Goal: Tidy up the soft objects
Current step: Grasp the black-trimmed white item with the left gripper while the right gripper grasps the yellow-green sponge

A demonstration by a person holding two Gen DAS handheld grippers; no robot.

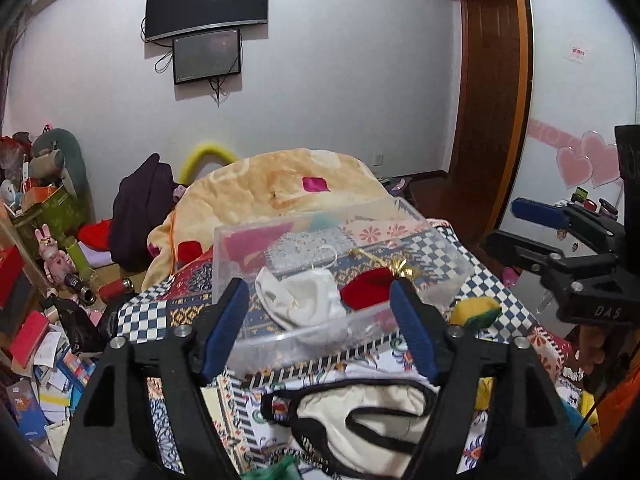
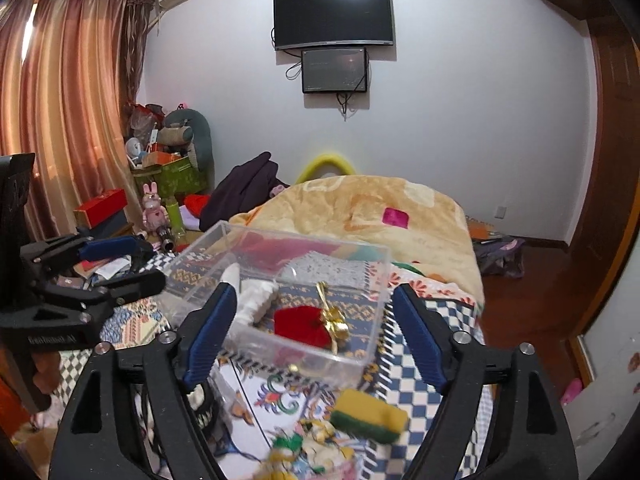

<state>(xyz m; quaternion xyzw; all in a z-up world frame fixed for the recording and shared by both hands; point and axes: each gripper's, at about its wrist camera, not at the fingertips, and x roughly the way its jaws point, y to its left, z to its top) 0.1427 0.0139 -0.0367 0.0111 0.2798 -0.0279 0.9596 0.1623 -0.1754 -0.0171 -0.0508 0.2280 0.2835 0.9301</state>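
Observation:
A clear plastic box [image 1: 444, 240] stands on the patterned bedspread [image 1: 160, 312]. It holds a white face mask [image 1: 308, 296] and a red velvet pouch [image 1: 366, 290] with a gold ribbon. The box [image 2: 372, 344] and pouch [image 2: 308, 326] also show in the right wrist view. My left gripper [image 1: 320, 320] is open and empty, above a cream eye mask [image 1: 360, 428] with black trim. My right gripper [image 2: 316, 332] is open and empty, over the box's near edge. A yellow and green sponge [image 2: 370, 416] lies just in front of the box; it also shows in the left wrist view [image 1: 476, 310].
A yellow blanket [image 2: 380, 216] is heaped on the bed behind the box. Cluttered boxes, toys and papers [image 1: 44, 320] fill the floor to the left. A wooden door [image 1: 492, 80] is at the right. Small colourful soft items [image 2: 304, 448] lie near the sponge.

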